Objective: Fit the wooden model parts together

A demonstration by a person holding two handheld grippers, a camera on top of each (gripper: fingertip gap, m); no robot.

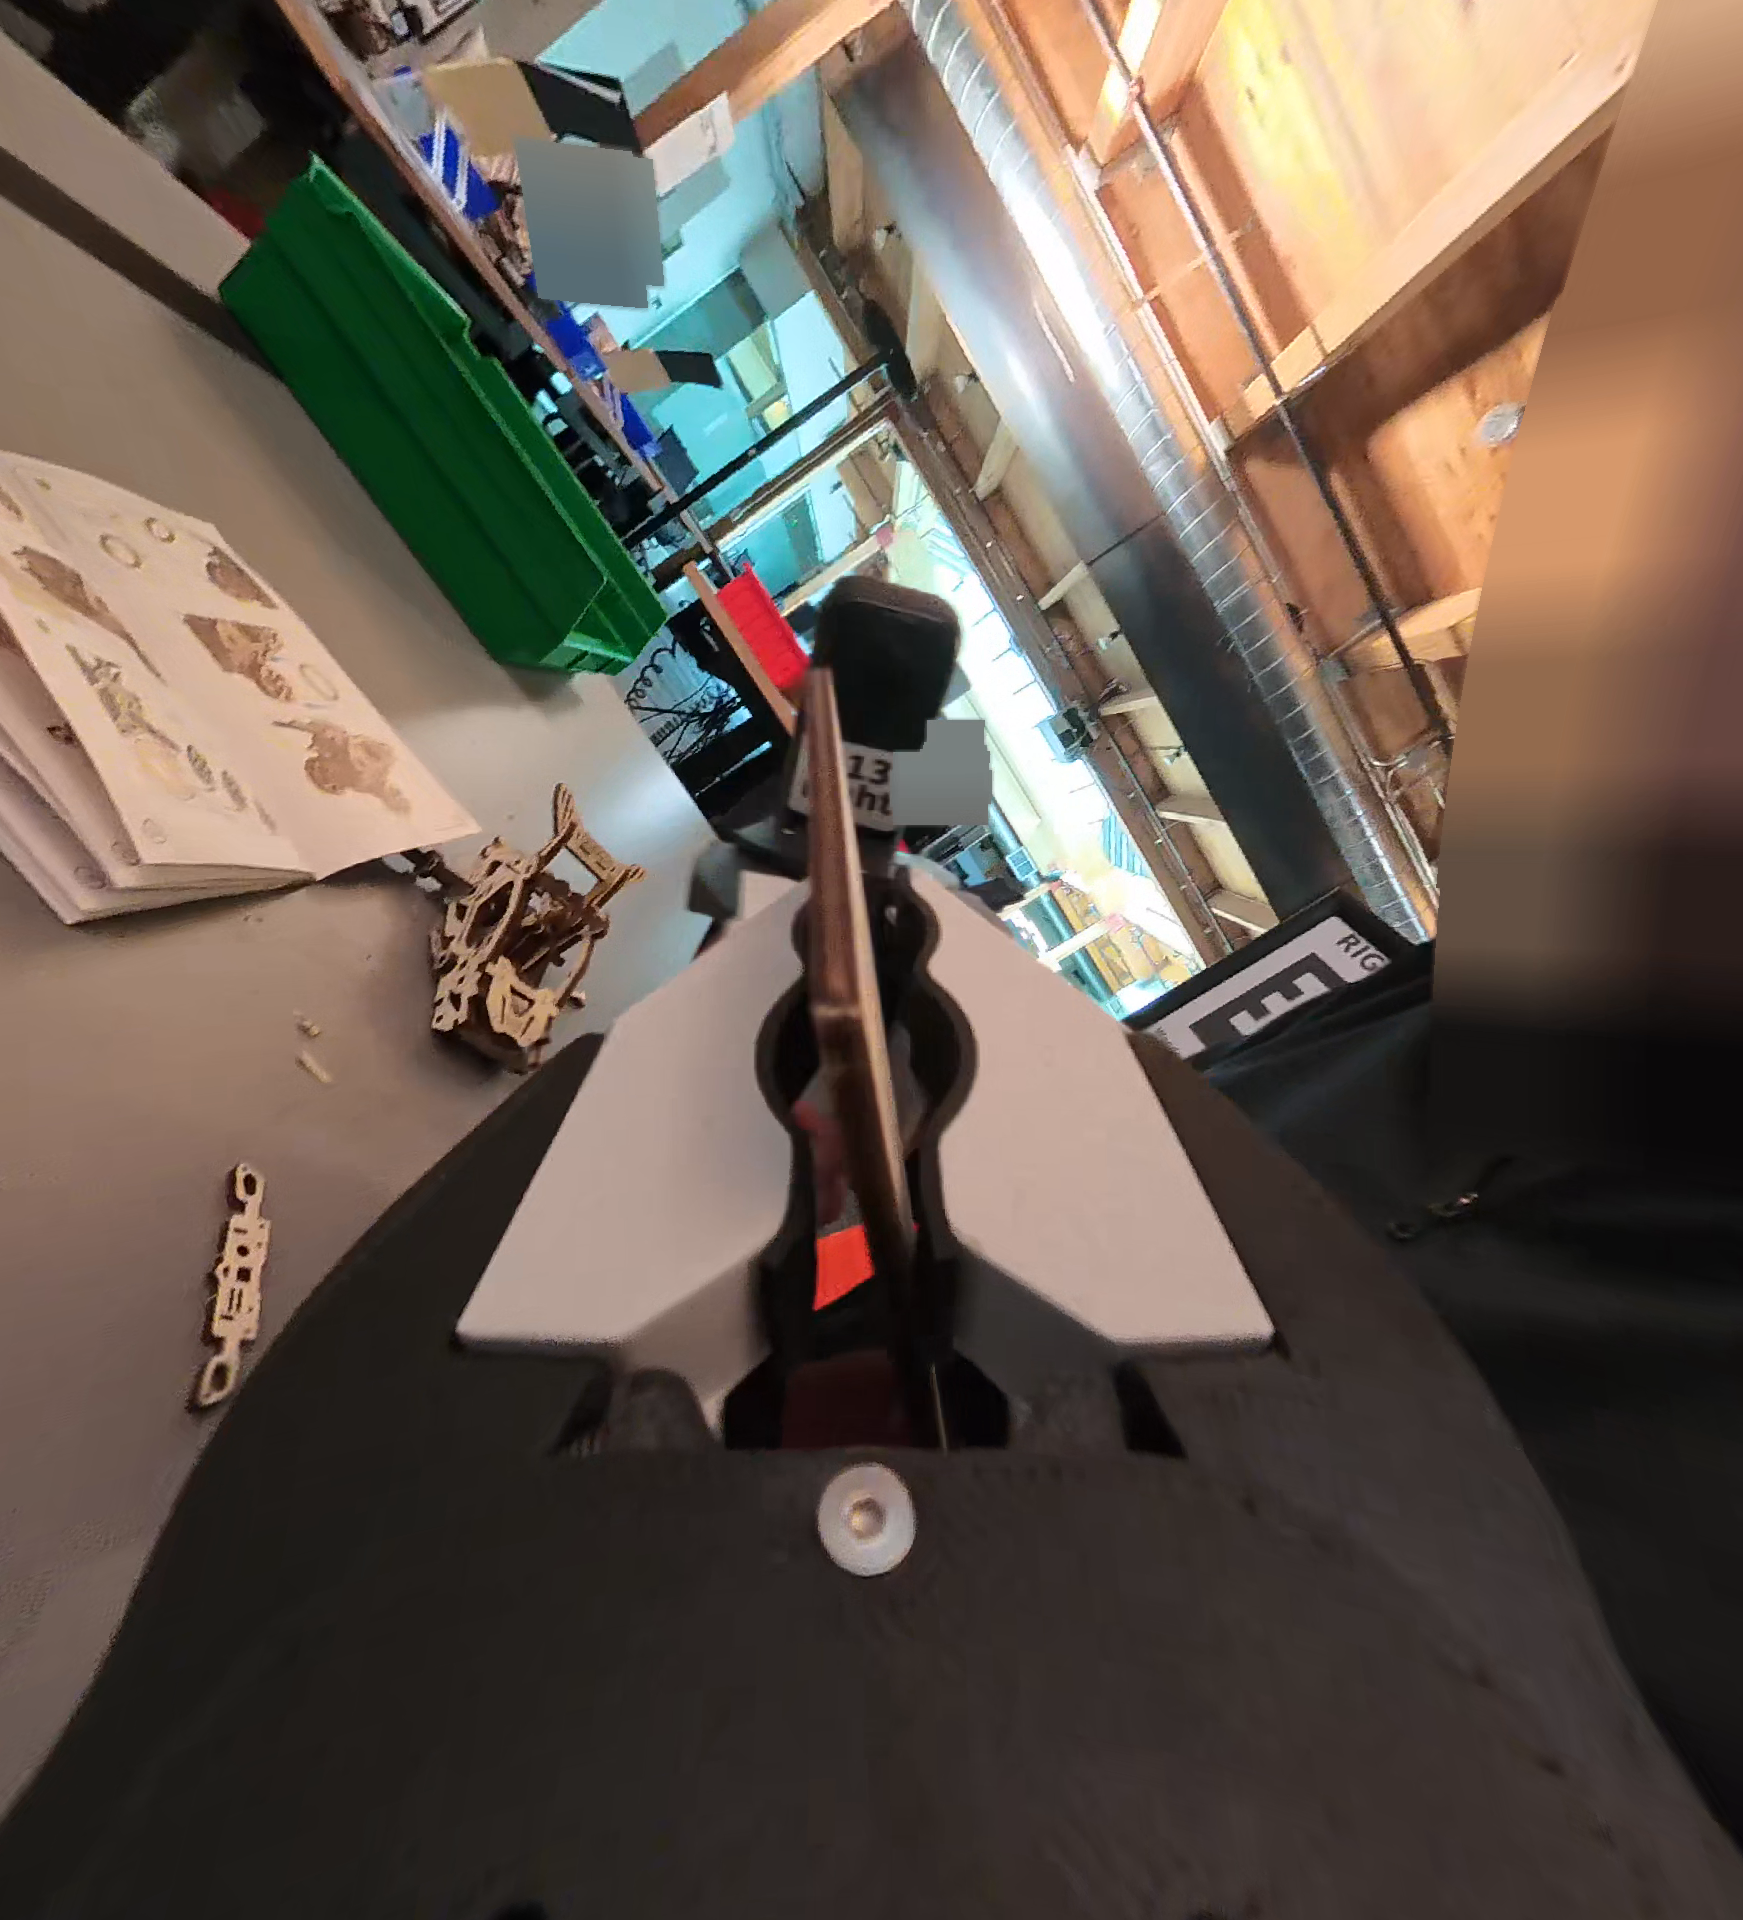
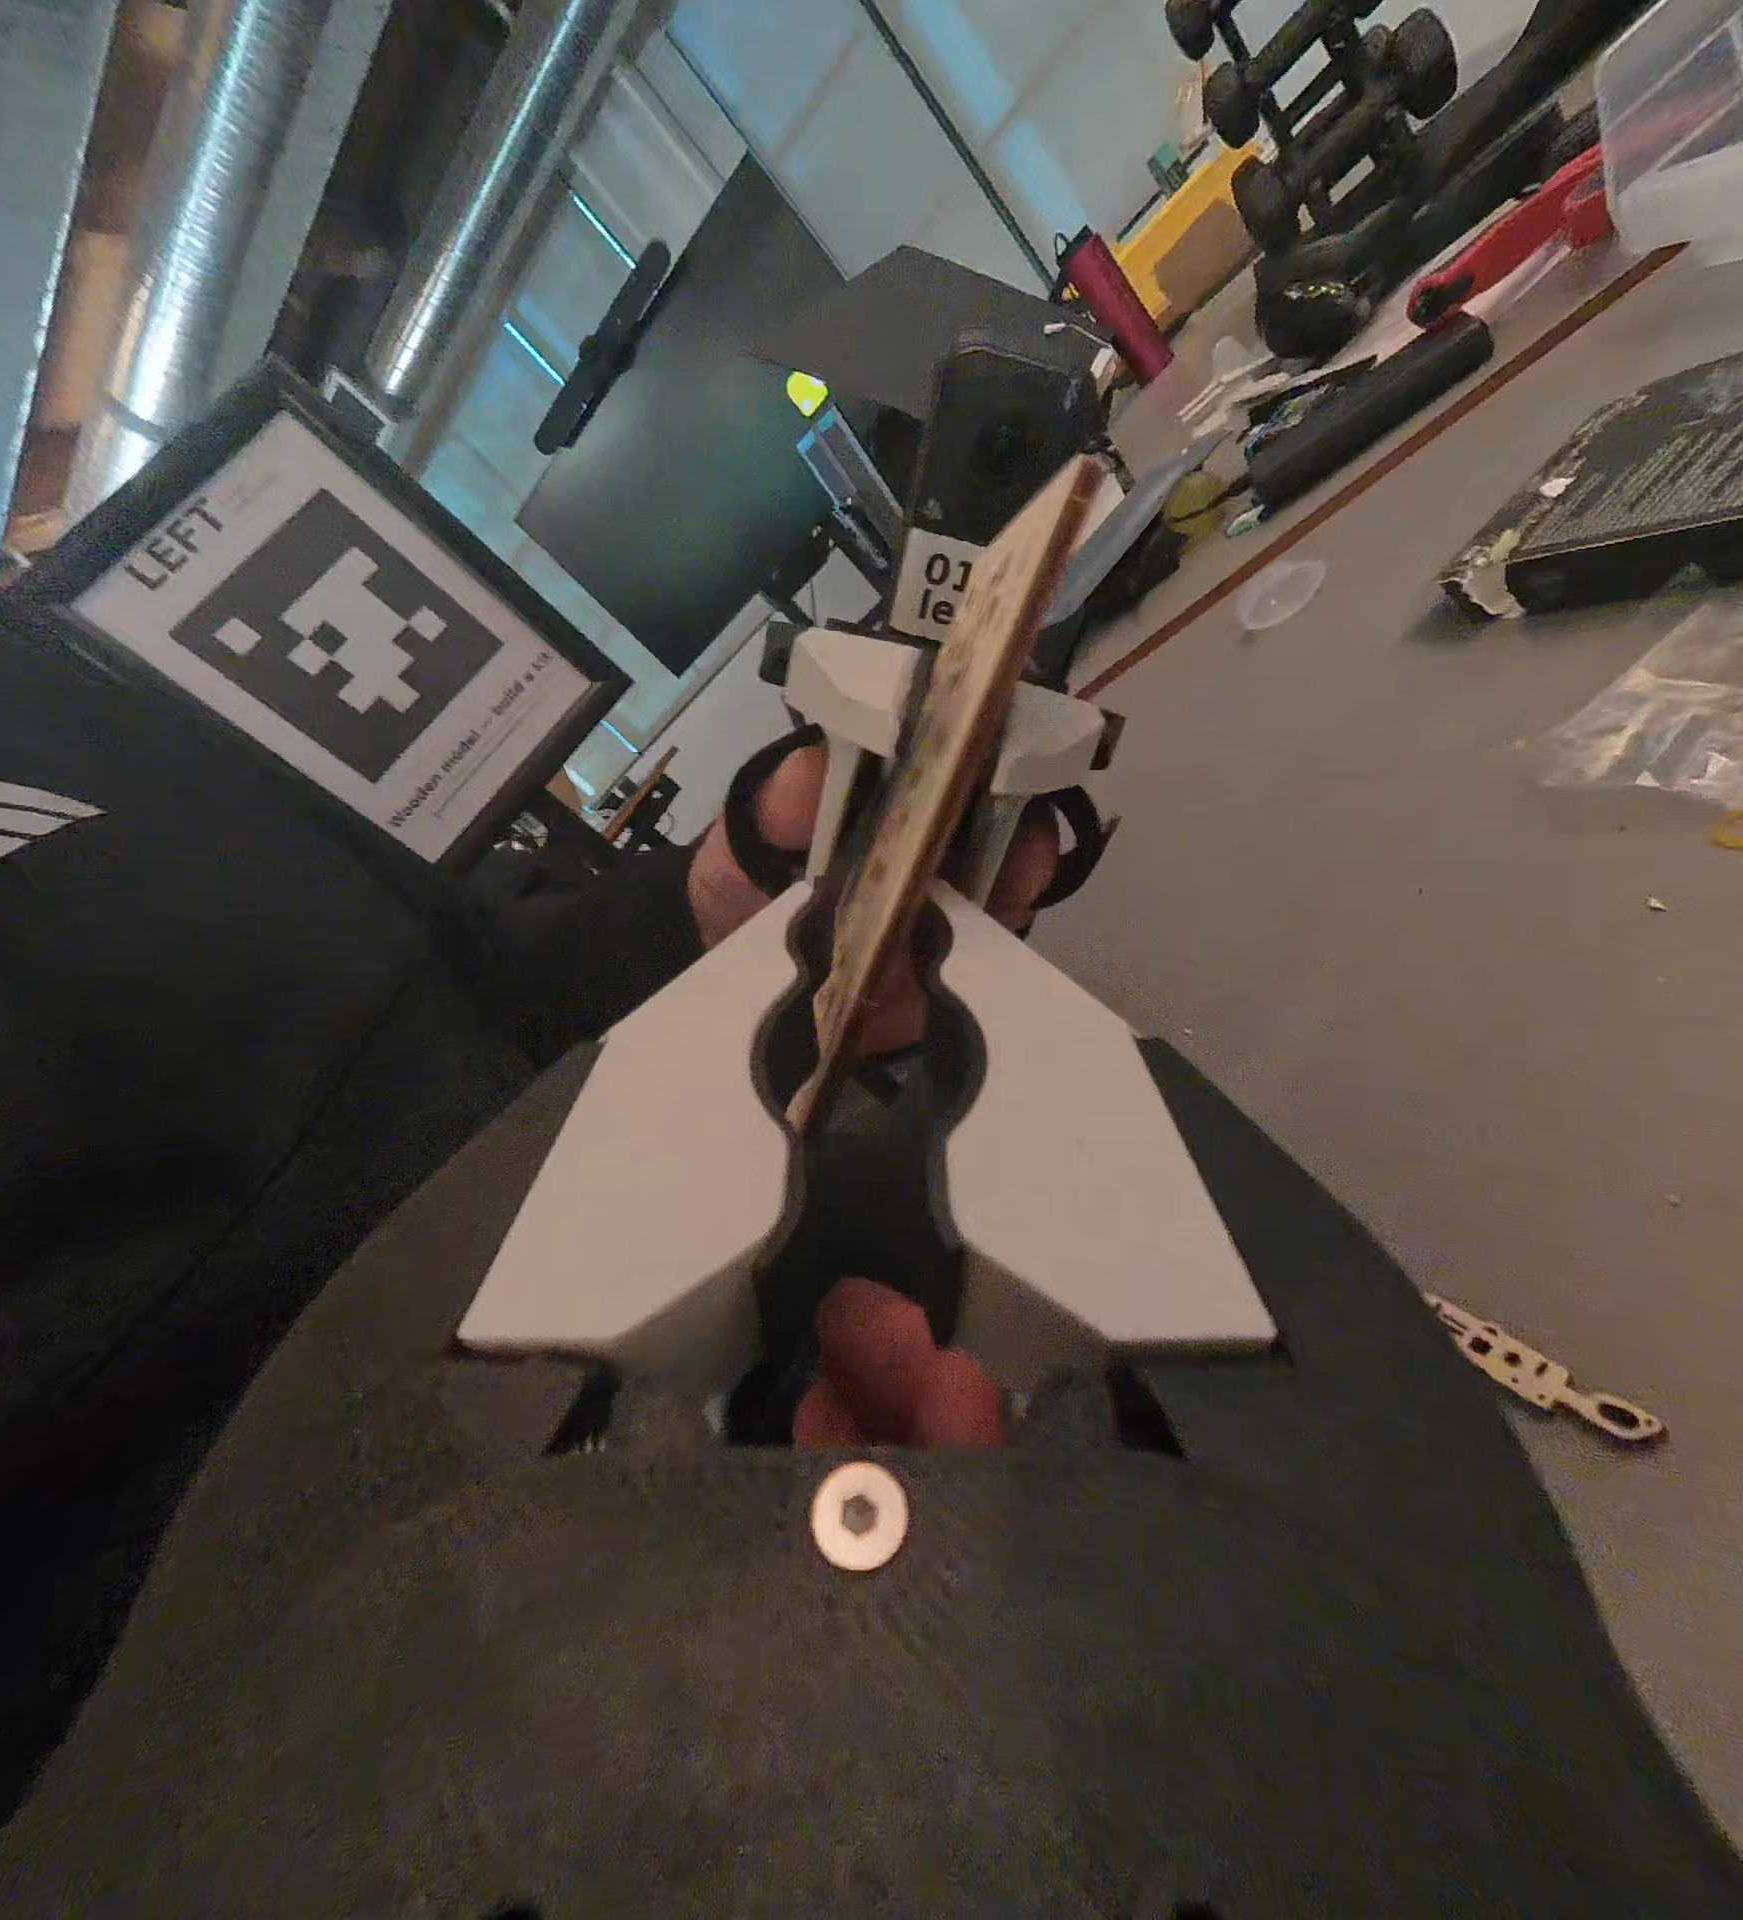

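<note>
Both tongs pinch one thin wooden sheet (image 1: 851, 997) from its two ends, up in the air above the desk (image 1: 119, 1039). The left tongs (image 1: 862, 1029) and right tongs (image 2: 872, 997) are shut tight on it. Hold it steady and push gently, I think. The model (image 1: 519, 935) sits on the desk, off to the side.

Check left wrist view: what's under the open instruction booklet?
The booklet lies on the grey table. At its lower right corner, part of the half-built wooden model pokes out from under the page; whatever else lies beneath is covered.
</note>
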